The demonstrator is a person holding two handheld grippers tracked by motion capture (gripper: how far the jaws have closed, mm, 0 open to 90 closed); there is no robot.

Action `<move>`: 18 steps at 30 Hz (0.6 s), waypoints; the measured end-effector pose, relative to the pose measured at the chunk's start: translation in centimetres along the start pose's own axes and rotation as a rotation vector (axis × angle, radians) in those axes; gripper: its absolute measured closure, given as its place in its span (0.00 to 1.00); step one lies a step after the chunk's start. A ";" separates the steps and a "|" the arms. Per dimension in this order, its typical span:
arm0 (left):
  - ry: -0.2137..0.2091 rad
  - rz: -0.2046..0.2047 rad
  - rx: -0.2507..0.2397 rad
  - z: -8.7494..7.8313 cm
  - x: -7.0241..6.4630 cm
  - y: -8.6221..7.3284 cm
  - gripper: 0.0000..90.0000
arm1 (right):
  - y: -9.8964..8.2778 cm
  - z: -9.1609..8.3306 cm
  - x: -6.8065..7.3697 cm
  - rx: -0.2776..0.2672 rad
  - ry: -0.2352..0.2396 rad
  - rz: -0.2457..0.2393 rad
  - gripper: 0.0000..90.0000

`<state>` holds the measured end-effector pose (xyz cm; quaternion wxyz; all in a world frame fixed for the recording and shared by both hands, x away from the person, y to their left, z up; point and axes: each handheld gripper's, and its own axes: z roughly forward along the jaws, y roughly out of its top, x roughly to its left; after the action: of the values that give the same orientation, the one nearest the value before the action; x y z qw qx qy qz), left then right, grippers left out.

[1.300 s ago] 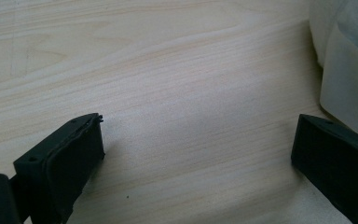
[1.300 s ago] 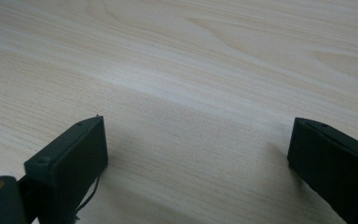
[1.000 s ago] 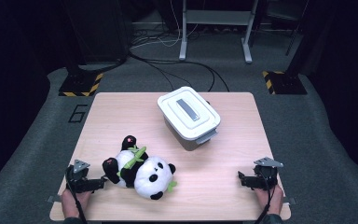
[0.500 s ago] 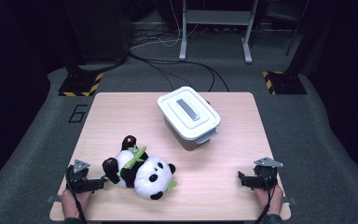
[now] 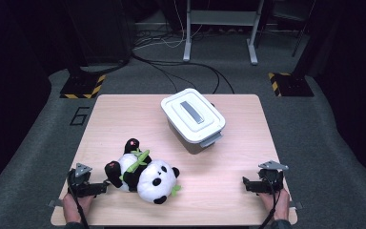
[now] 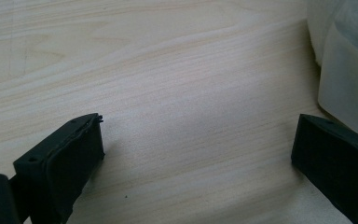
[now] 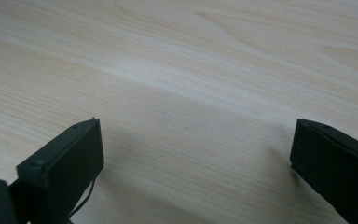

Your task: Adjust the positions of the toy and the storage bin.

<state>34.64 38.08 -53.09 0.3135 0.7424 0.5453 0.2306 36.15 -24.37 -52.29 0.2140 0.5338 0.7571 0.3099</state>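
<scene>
A black-and-white panda plush (image 5: 143, 174) with green bamboo bits lies on its back at the front left of the wooden table (image 5: 124, 119). A white lidded plastic box (image 5: 193, 119) with a grey handle stands at the table's middle back. My left gripper (image 5: 106, 187) rests at the front left corner, open, its tips just beside the panda's leg. In the left gripper view the jaws (image 6: 196, 158) stand wide apart over bare wood, with white plush (image 6: 342, 70) at the right edge. My right gripper (image 5: 246, 183) rests open at the front right corner, jaws (image 7: 196, 158) spread over bare wood.
The table stands on grey carpet with cables, a metal stand and yellow-black striped blocks behind it. Bare wood lies between the panda and my right gripper, and along the table's back left.
</scene>
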 end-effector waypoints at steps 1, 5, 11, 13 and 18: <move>0.001 0.000 -0.002 0.0 0.0 0.0 0.02 | 0.2 -0.1 0.2 -0.008 0.002 0.004 0.02; 0.002 0.000 -0.001 0.0 0.0 0.0 0.02 | 1.2 -0.9 0.7 -0.031 0.027 0.008 0.02; 0.002 0.000 -0.004 0.0 0.0 0.0 0.02 | 2.5 -1.8 1.5 -0.045 0.047 -0.013 0.02; 0.003 0.001 -0.009 0.0 -0.1 0.0 0.02 | 2.9 -2.0 1.7 -0.043 0.054 -0.015 0.02; 0.006 0.001 -0.013 0.1 -0.1 0.0 0.02 | 4.0 -2.6 2.2 -0.040 0.069 -0.032 0.02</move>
<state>34.63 38.02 -53.16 0.3164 0.7401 0.5443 0.2364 36.37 -21.96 -47.62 0.2033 0.5061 0.7663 0.3396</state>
